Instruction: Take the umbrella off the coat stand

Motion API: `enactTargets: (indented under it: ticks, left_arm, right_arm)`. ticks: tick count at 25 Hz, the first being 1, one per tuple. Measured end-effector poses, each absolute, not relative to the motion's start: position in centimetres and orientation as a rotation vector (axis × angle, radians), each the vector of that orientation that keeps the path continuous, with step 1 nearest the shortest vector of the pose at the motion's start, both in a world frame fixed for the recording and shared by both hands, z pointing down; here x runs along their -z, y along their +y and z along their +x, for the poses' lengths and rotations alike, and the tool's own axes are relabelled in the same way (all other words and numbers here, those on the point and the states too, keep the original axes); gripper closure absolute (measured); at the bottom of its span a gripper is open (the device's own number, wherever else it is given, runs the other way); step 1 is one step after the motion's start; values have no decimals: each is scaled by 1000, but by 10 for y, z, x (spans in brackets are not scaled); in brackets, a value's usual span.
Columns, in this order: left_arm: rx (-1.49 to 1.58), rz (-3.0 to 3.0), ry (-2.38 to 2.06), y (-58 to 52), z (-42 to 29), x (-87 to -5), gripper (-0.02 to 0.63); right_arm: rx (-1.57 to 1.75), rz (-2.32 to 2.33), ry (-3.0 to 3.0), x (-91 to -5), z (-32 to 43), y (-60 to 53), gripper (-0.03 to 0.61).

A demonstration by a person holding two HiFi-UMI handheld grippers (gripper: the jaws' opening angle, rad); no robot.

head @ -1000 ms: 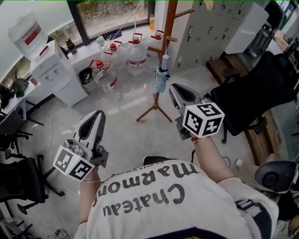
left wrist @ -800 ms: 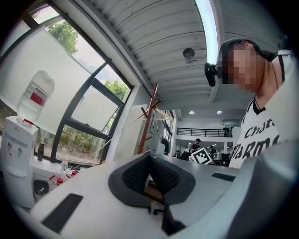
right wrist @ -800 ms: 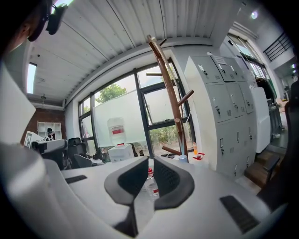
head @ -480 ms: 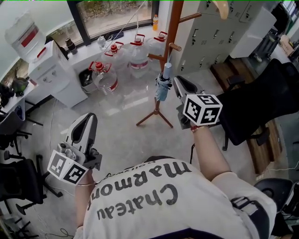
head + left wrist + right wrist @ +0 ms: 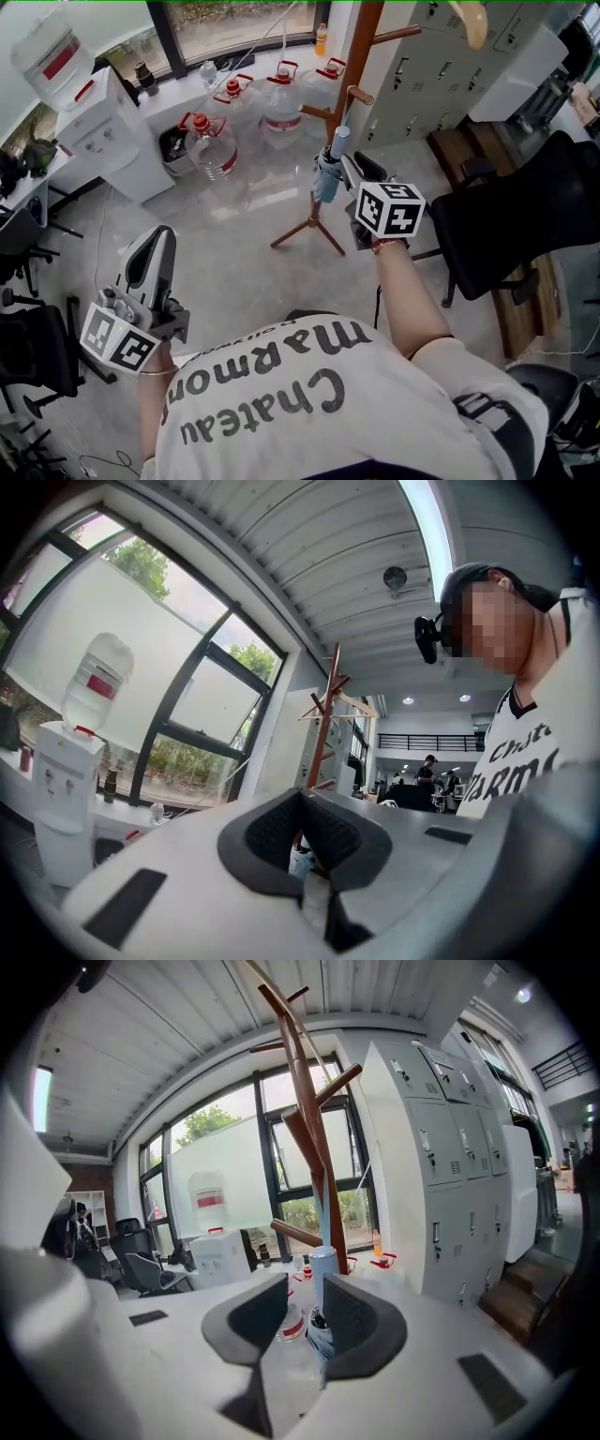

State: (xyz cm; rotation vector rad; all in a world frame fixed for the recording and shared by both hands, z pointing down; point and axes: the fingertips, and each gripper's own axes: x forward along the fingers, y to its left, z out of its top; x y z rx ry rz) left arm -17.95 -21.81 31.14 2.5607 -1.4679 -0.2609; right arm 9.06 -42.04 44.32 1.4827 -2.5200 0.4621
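Risks nudging the umbrella, hanging from a coat stand peg, aside: sits ungripped just off the freshly opened, parted fingers of the right gripper. Could tilt the stand if tugged sideways. Holds left gripper fingers together.

Umbrella hangs on coat stand — water bottles left.

The person's white T-shirt, low in the head view, carries large black lettering, upside down from this angle: "Chateau" and, above it in the frame, "MaRmon". At the right edge of the left gripper view the same print shows as "Ch" and "ARM". The water bottle's red label, upper left, is too small to read.
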Motion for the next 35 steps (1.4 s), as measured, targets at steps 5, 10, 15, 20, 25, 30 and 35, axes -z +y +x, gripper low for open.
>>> enactTargets:
  ticks: [5,10,15,20,25,30,35]
  left_arm:
    - [244,2524,-1512,-214,-193,-314,589]
    - [238,2497,-1547,-212,-206,-317,589]
    - [231,2478,-1593,-205,-217,-317,590]
    - [238,2457,-1635,-200,-227,-317,589]
    - [248,2442,-1658,-198,-235,-319,589]
    - [263,2439,-1666,-196,-238,-319,590]
    - [267,2436,-1666,-196,-239,-322,590]
  right_arm:
    - [-468,1475,-2481,-458,86,-434,443]
    - [-479,1487,-2447,-467,83,-450,425]
    - [-493,1504,-2445,-473,79,-459,406]
    - [-505,1522,-2444,-478,78,-467,400]
    - [-564,1557,-2461,-476,77,-478,400]
    - [-609,1579,-2429,-483,80,-482,402]
    - [-610,1596,-2419,-485,80,-484,404]
